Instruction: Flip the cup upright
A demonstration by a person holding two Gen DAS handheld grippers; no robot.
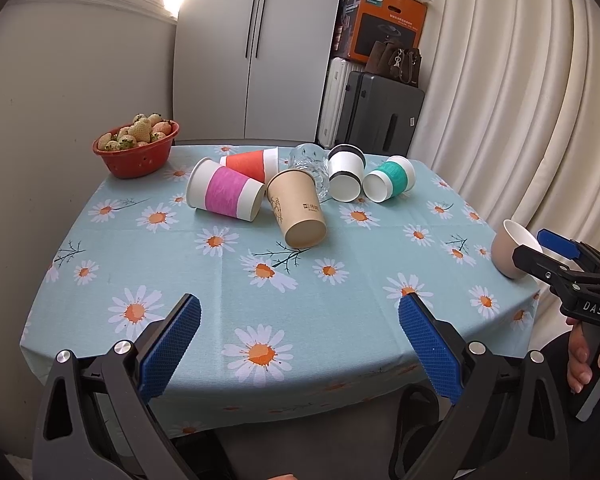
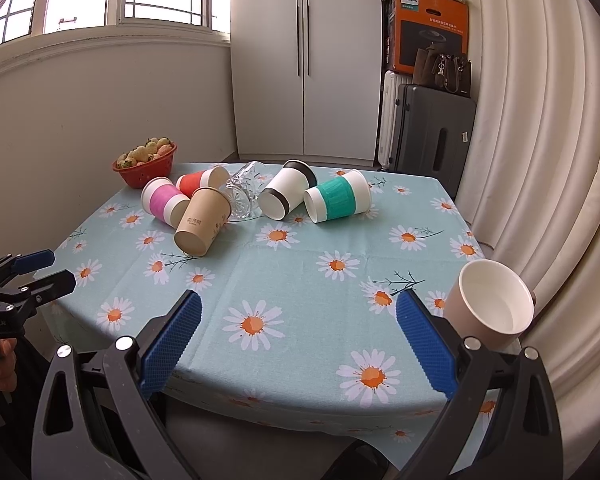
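Note:
Several cups lie on their sides at the far part of the table: a pink-banded cup (image 1: 226,194) (image 2: 162,200), an orange cup (image 1: 252,163) (image 2: 200,180), a plain brown cup (image 1: 298,212) (image 2: 202,220), a clear glass (image 1: 312,168) (image 2: 244,192), a black-banded cup (image 1: 345,174) (image 2: 286,194) and a teal-banded cup (image 1: 390,180) (image 2: 338,196). A tan cup (image 2: 490,306) (image 1: 512,250) stands upright at the near right edge. My left gripper (image 1: 300,344) is open and empty over the near edge. My right gripper (image 2: 298,344) is open and empty, just left of the tan cup.
A red bowl of strawberries (image 1: 136,142) (image 2: 146,162) sits at the far left corner. The daisy tablecloth (image 1: 300,280) covers the table. Curtains hang to the right; suitcases (image 2: 432,128) and a cabinet stand behind.

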